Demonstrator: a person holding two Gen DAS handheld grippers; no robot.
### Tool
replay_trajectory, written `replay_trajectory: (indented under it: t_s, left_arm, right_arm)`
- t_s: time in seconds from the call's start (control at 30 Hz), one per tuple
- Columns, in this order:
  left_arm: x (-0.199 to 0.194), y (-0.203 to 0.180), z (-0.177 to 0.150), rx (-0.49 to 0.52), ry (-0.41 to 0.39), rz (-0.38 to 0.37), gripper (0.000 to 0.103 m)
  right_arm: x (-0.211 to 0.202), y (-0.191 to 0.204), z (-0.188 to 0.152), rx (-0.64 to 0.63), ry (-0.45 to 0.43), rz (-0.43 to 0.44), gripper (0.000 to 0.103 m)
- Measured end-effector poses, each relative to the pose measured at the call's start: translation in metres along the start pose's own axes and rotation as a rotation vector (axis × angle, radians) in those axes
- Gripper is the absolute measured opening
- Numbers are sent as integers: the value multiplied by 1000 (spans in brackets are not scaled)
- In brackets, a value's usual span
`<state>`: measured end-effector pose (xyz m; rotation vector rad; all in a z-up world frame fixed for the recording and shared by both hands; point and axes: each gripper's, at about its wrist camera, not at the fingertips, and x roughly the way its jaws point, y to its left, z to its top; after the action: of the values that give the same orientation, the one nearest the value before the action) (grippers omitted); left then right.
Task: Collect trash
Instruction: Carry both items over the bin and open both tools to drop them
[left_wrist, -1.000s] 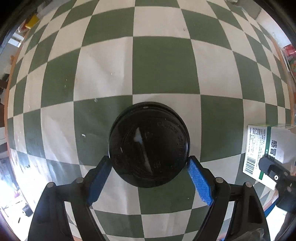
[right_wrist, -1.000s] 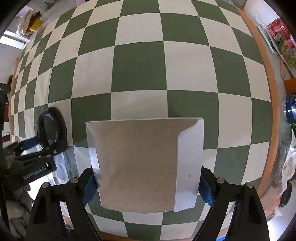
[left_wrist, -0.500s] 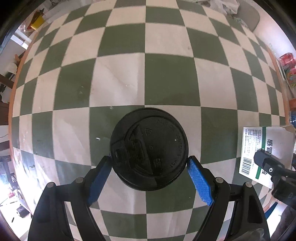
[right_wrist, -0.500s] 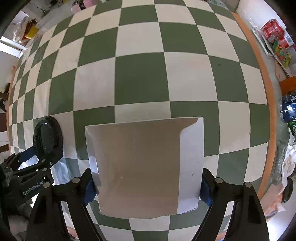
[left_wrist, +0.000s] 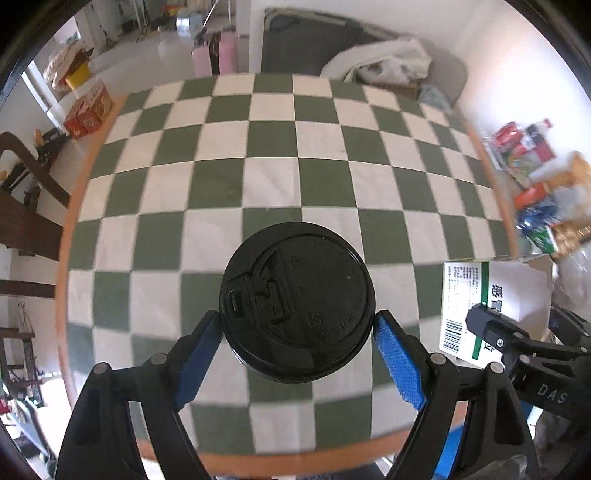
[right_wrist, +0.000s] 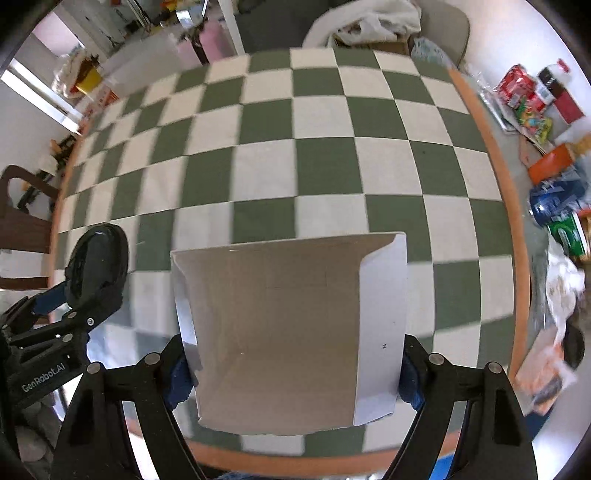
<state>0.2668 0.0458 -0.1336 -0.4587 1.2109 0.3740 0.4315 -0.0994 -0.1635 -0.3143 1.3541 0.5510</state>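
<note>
A cup with a black plastic lid (left_wrist: 295, 295) hangs above the green-and-white checked table (left_wrist: 273, 181), with my left gripper (left_wrist: 299, 321) shut on its sides by the blue pads. In the right wrist view the same cup (right_wrist: 98, 262) shows at the left. My right gripper (right_wrist: 293, 343) is shut on an opened white carton box (right_wrist: 288, 314), its pads pressed on both side walls and its empty inside facing the camera. The left wrist view shows that box (left_wrist: 480, 295) from outside, with green print and a barcode. Both grippers point steeply down, side by side.
The table's orange rim (right_wrist: 513, 221) runs round the checked cloth. Beyond the right edge lie snack packets and cans (right_wrist: 532, 99). A dark wooden chair (left_wrist: 22, 173) stands left, pink suitcases (left_wrist: 214, 55) and a seat with white cloth (left_wrist: 388, 59) at the back.
Both grippers have risen and tilted up with the cup and the box still held. The table has dropped away and the room around it has come into view.
</note>
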Motion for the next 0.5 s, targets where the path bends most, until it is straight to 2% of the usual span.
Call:
replay_trajectory:
  t_s: [0.03, 0.1, 0.13, 0.27, 0.4, 0.5]
  left_arm:
    - [-4, 1, -5, 4, -12, -4, 82]
    - [-25, 14, -42, 16, -32, -28, 82]
    - [-27, 13, -47, 23, -38, -32, 82]
    - [-46, 42, -117, 55, -36, -39, 82]
    - [-50, 75, -185, 52, 29, -50, 82]
    - [-36, 93, -231, 50, 113, -64, 82]
  right_arm:
    - [-11, 9, -16, 3, -23, 3, 87]
    - [-29, 22, -51, 12, -58, 7, 87]
    - [-37, 30, -69, 16, -73, 4, 87]
    - [-63, 57, -154, 68, -113, -7, 87]
    - [-66, 79, -241, 139, -82, 3, 87]
    - [-55, 94, -302, 166, -27, 18, 87]
